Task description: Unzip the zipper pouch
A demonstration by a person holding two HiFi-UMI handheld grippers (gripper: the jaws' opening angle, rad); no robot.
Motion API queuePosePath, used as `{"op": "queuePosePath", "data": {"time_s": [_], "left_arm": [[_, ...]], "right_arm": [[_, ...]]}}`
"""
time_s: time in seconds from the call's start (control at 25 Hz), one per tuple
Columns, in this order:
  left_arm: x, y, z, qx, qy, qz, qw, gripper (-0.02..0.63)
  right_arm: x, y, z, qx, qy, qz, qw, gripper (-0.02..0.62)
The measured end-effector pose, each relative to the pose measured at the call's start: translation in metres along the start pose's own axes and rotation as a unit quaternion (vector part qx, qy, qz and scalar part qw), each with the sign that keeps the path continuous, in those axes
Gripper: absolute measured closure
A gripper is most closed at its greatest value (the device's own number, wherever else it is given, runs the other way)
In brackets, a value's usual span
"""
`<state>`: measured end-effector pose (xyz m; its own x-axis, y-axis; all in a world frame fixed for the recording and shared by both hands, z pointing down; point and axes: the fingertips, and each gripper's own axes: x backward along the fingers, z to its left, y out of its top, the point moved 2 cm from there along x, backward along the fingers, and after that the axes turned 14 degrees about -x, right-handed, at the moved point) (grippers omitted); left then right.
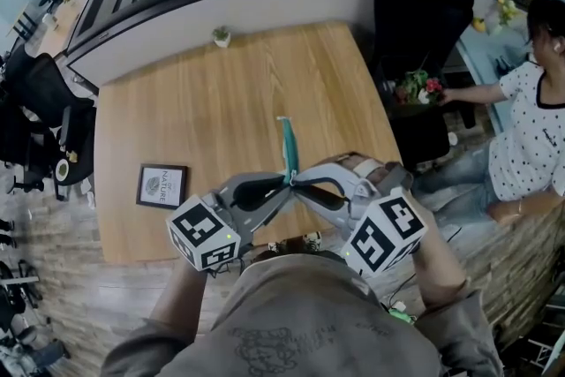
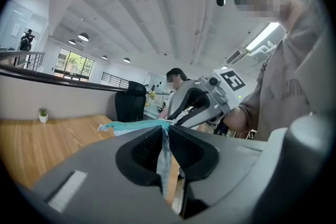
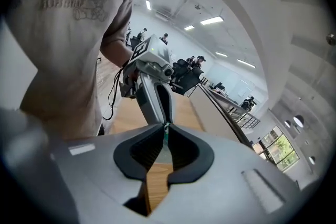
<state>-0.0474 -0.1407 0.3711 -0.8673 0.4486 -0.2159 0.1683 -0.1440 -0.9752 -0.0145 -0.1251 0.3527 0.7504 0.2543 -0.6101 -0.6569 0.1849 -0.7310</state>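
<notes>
A teal zipper pouch [image 1: 288, 150] hangs edge-on in the air above the wooden table [image 1: 221, 101], held at its near end. My left gripper [image 1: 283, 184] is shut on that end; in the left gripper view the teal cloth [image 2: 131, 125] runs out leftward from between the left gripper's [image 2: 164, 131] pressed pads. My right gripper [image 1: 297, 181] meets it tip to tip from the right. It is shut on a thin teal bit of the pouch [image 3: 166, 136] between the right gripper's [image 3: 166, 130] pads. Whether that bit is the zipper pull I cannot tell.
A framed picture [image 1: 162, 185] lies flat near the table's front left. A small potted plant [image 1: 222, 35] stands at the far edge. A black chair [image 1: 419, 22] and a seated person [image 1: 530, 128] are to the right of the table.
</notes>
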Motion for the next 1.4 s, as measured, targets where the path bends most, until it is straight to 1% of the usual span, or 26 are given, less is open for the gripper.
{"op": "queuePosePath", "data": {"time_s": [0.12, 0.2, 0.28, 0.36, 0.44, 0.48, 0.6, 0.64, 0.72, 0.84, 0.88, 0.96, 1.0, 1.08, 1.12, 1.16, 1.2, 1.28, 1.32, 1.4], "left_arm": [[0.0, -0.005, -0.001, -0.003, 0.0, 0.013, 0.9999, 0.563], [0.001, -0.007, -0.002, -0.006, 0.002, 0.017, 0.9998, 0.563], [0.001, -0.007, -0.003, -0.018, 0.002, 0.021, 0.9996, 0.565], [0.002, -0.007, -0.006, -0.039, -0.004, 0.028, 0.9988, 0.565], [0.004, -0.005, -0.009, -0.065, -0.01, 0.035, 0.9972, 0.565], [0.005, -0.005, -0.011, -0.079, -0.013, 0.038, 0.9961, 0.565], [0.006, -0.003, -0.017, -0.107, -0.027, 0.044, 0.9929, 0.566], [0.006, -0.002, -0.019, -0.112, -0.032, 0.043, 0.9923, 0.568], [0.006, 0.0, -0.024, -0.118, -0.043, 0.042, 0.9912, 0.569], [0.008, 0.001, -0.035, -0.126, -0.062, 0.041, 0.9892, 0.571], [0.009, 0.001, -0.039, -0.135, -0.074, 0.042, 0.9872, 0.571], [0.013, -0.002, -0.049, -0.157, -0.106, 0.046, 0.9807, 0.572], [0.015, -0.003, -0.053, -0.162, -0.12, 0.046, 0.9785, 0.572], [0.019, -0.004, -0.058, -0.152, -0.13, 0.04, 0.9789, 0.572], [0.021, -0.004, -0.058, -0.147, -0.13, 0.037, 0.9798, 0.572], [0.021, -0.004, -0.059, -0.142, -0.128, 0.035, 0.981, 0.572], [0.021, -0.003, -0.058, -0.138, -0.124, 0.032, 0.9821, 0.572], [0.021, -0.003, -0.056, -0.136, -0.117, 0.032, 0.9832, 0.572], [0.021, -0.003, -0.056, -0.135, -0.113, 0.032, 0.9838, 0.572], [0.021, -0.002, -0.055, -0.138, -0.112, 0.029, 0.9836, 0.572]], "right_arm": [[0.001, -0.002, 0.001, -0.016, -0.001, -0.001, 1.0, 0.571], [0.003, -0.003, 0.0, -0.039, 0.0, -0.007, 0.999, 0.575], [0.006, -0.004, -0.004, -0.076, -0.002, -0.015, 0.997, 0.578], [0.009, -0.006, -0.009, -0.125, -0.004, -0.025, 0.992, 0.582], [0.011, -0.006, -0.012, -0.178, 0.006, -0.047, 0.983, 0.583], [0.012, -0.006, -0.014, -0.205, 0.014, -0.061, 0.977, 0.584], [0.015, -0.012, -0.018, -0.284, 0.052, -0.078, 0.954, 0.584], [0.016, -0.014, -0.019, -0.303, 0.062, -0.083, 0.947, 0.586], [0.017, -0.018, -0.02, -0.327, 0.077, -0.09, 0.938, 0.586], [0.017, -0.025, -0.023, -0.357, 0.082, -0.094, 0.926, 0.588], [0.017, -0.028, -0.026, -0.367, 0.075, -0.093, 0.923, 0.588], [0.018, -0.036, -0.039, -0.384, 0.047, -0.093, 0.917, 0.589], [0.019, -0.041, -0.048, -0.392, 0.033, -0.093, 0.915, 0.589], [0.023, -0.049, -0.061, -0.402, 0.015, -0.093, 0.911, 0.589], [0.026, -0.051, -0.064, -0.403, 0.015, -0.096, 0.91, 0.589], [0.029, -0.05, -0.062, -0.401, 0.024, -0.1, 0.91, 0.589], [0.032, -0.047, -0.057, -0.397, 0.041, -0.105, 0.911, 0.588], [0.035, -0.037, -0.038, -0.381, 0.092, -0.117, 0.912, 0.588], [0.034, -0.031, -0.027, -0.368, 0.117, -0.12, 0.915, 0.586], [0.03, -0.024, -0.008, -0.333, 0.152, -0.12, 0.923, 0.583]]}}
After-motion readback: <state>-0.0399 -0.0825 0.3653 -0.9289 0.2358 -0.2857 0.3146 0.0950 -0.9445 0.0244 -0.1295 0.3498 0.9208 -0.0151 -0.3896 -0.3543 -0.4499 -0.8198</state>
